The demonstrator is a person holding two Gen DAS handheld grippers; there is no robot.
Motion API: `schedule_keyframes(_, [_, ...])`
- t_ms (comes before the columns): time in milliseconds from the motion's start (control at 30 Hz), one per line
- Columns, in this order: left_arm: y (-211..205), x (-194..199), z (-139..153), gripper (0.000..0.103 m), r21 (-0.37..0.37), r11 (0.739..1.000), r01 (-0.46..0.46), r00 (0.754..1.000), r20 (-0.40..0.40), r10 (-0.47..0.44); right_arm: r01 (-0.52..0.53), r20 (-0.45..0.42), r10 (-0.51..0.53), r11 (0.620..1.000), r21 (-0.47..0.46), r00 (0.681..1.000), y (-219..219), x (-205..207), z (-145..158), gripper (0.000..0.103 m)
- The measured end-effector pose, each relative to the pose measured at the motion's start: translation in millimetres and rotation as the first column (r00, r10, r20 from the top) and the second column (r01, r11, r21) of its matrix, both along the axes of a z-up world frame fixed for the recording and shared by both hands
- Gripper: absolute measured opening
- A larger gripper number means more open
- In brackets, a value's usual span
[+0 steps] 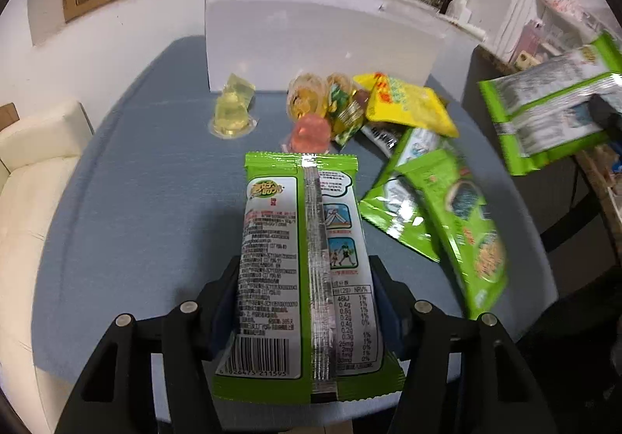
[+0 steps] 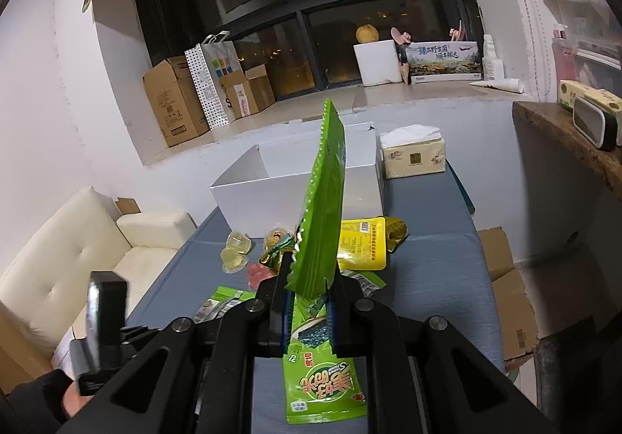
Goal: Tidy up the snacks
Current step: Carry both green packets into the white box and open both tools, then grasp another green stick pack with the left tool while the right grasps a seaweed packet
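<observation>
In the left wrist view a green snack packet (image 1: 307, 271) lies back side up, barcode toward the camera, between the fingers of my left gripper (image 1: 305, 278), whose pads press on its two long edges. My right gripper (image 2: 309, 302) is shut on a second green packet (image 2: 324, 208) that stands edge-on and upright above the blue table (image 2: 427, 259). That same packet (image 1: 544, 115) shows at the right of the left wrist view. More green packets (image 1: 458, 224) lie on the table, one of them blurred. Behind them are a yellow packet (image 1: 408, 103) and jelly cups (image 1: 231, 111).
An open white box (image 2: 256, 197) stands at the far end of the table, a tissue pack (image 2: 412, 156) to its right. A cream sofa (image 1: 35, 169) runs along the left side. Cardboard boxes (image 2: 175, 100) sit on the window ledge. A wooden shelf (image 2: 563, 131) juts in at the right.
</observation>
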State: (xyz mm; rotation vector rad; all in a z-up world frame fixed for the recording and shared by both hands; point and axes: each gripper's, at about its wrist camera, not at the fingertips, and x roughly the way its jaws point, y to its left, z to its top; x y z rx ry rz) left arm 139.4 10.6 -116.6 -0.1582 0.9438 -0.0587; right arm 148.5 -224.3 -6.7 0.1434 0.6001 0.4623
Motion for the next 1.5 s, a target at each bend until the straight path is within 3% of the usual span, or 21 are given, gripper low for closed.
schedule_keyframes(267, [5.9, -2.4, 56.8, 0.066, -0.003, 1.000, -0.008, 0.989, 0.146, 0.008, -0.040, 0.024, 0.040, 0.999, -0.006, 0.999, 16.5, 6.6, 6.4, 0.014])
schedule_keyframes(367, [10.7, 18.9, 83.6, 0.066, 0.011, 1.000, -0.012, 0.977, 0.213, 0.009, -0.057, 0.006, 0.057, 0.997, 0.060, 0.998, 17.2, 26.8, 15.8, 0.014])
schedule_keyframes(500, [17.2, 66.7, 114.7, 0.066, 0.029, 1.000, 0.002, 0.956, 0.293, -0.010, -0.044, 0.041, 0.041, 0.996, 0.075, 0.998, 22.9, 64.5, 35.1, 0.014])
schedule_keyframes(667, [30.1, 142.2, 141.6, 0.066, 0.038, 0.999, -0.006, 0.933, 0.360, -0.008, -0.024, 0.015, 0.022, 0.992, 0.125, 1.000, 32.3, 145.4, 53.0, 0.014])
schedule_keyframes(800, [42.2, 207.3, 146.4, 0.067, 0.044, 0.998, -0.043, 0.938, 0.346, 0.025, -0.018, -0.027, 0.022, 0.992, 0.124, 0.999, 46.3, 210.0, 50.7, 0.014])
schedule_keyframes(933, [49.7, 258.1, 130.6, 0.072, 0.035, 0.998, -0.048, 0.957, 0.288, 0.036, -0.006, -0.100, 0.014, 0.996, 0.085, 0.995, 60.4, 257.8, 34.0, 0.015])
schedule_keyframes(967, [49.0, 264.5, 126.2, 0.073, 0.051, 0.997, -0.056, 0.959, 0.280, 0.040, -0.003, -0.107, 0.009, 0.998, 0.063, 0.994, 63.3, 265.2, 29.5, 0.019])
schedule_keyframes(1000, [47.6, 272.7, 119.3, 0.082, 0.067, 0.996, -0.064, 0.963, 0.266, 0.044, -0.004, -0.127, 0.009, 0.999, 0.040, 0.992, 66.4, 272.6, 24.4, 0.047])
schedule_keyframes(1033, [47.1, 275.4, 112.8, 0.100, 0.077, 0.995, -0.070, 0.967, 0.251, 0.049, 0.007, -0.170, -0.005, 1.000, 0.015, 0.985, 69.0, 280.6, 17.5, 0.071])
schedule_keyframes(1067, [46.9, 277.2, 106.9, 0.103, 0.101, 0.991, -0.086, 0.966, 0.253, 0.058, 0.015, -0.192, -0.012, 1.000, 0.012, 0.981, 69.3, 284.5, 13.3, 0.103])
schedule_keyframes(1133, [47.1, 276.8, 99.9, 0.103, 0.118, 0.989, -0.087, 0.963, 0.264, 0.053, 0.028, -0.178, -0.025, 1.000, 0.015, 0.984, 65.4, 282.7, 7.4, 0.103])
schedule_keyframes(1267, [51.5, 274.8, 88.2, 0.103, 0.066, 0.995, -0.071, 0.973, 0.222, 0.055, 0.028, -0.167, -0.032, 0.999, -0.027, 0.985, 63.0, 274.3, 4.8, 0.103])
schedule_keyframes(1500, [56.5, 235.4, 99.7, 0.103, 0.052, 0.993, -0.107, 0.972, 0.214, 0.094, 0.048, -0.114, -0.046, 0.999, 0.009, 0.992, 44.4, 235.8, 28.7, 0.103])
